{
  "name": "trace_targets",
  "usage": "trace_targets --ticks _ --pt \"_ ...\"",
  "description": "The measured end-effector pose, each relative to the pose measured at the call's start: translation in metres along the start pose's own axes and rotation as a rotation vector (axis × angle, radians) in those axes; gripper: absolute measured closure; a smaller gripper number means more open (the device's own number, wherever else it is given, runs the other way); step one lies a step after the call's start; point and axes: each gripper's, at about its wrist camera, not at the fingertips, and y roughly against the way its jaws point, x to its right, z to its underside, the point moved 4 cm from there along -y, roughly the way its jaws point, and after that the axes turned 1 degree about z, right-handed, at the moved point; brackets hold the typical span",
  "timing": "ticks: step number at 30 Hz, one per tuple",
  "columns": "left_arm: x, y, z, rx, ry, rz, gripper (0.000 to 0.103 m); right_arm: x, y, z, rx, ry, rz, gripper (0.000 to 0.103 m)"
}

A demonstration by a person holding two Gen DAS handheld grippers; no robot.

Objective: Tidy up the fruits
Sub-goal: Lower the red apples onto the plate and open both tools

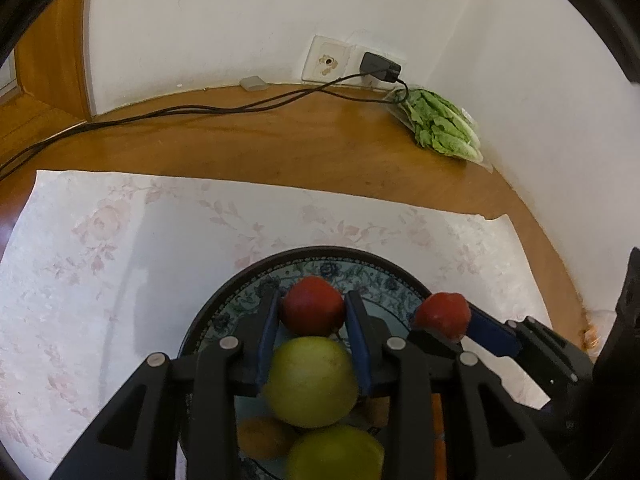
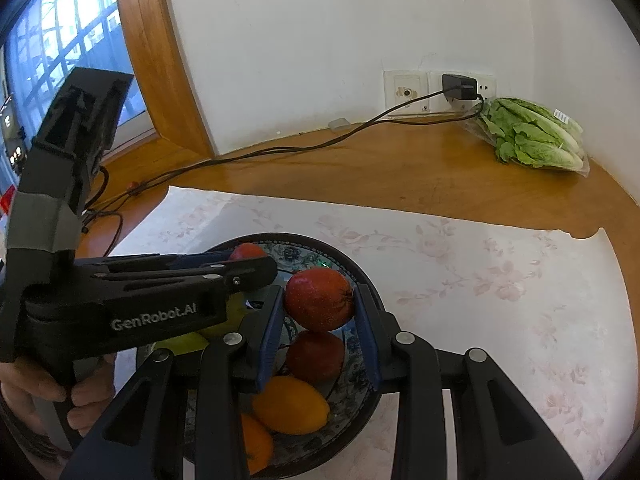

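A dark bowl with a floral blue inside (image 1: 248, 280) (image 2: 352, 268) stands on a pale flowered mat. My left gripper (image 1: 312, 312) is shut on a red fruit (image 1: 313, 310) over the bowl's far side. Below it lie two green fruits (image 1: 310, 382) and an orange fruit (image 1: 260, 436). My right gripper (image 2: 320, 300), which also shows in the left wrist view (image 1: 444, 320), is shut on another red fruit (image 2: 319, 298) above the bowl. Under it lie a red fruit (image 2: 316, 354) and orange fruits (image 2: 290, 404). The left gripper (image 2: 248, 258) reaches in from the left.
The flowered mat (image 1: 120, 264) (image 2: 500, 300) covers the wooden table. A bagged lettuce (image 1: 440, 124) (image 2: 532, 132) lies at the back right corner by the wall. A charger (image 1: 378, 67) sits in a wall socket, its cable (image 1: 200, 110) trailing left. A window (image 2: 60, 40) is at left.
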Motion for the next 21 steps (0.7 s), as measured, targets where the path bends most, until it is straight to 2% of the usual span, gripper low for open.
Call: trace_targets --ticks 8,17,21 --pt "0.0000 -0.0007 0.0017 0.006 -0.010 0.004 0.069 0.0019 -0.0049 0.0008 0.002 -0.005 0.004 0.067" --pt "0.0012 -0.0016 0.0026 -0.008 -0.023 -0.008 0.060 0.0075 -0.0086 0.0035 -0.016 -0.032 0.014 0.067" --pt "0.0031 0.0026 0.0033 -0.010 -0.032 -0.007 0.052 0.0060 -0.0043 0.0022 -0.007 -0.037 0.007 0.060"
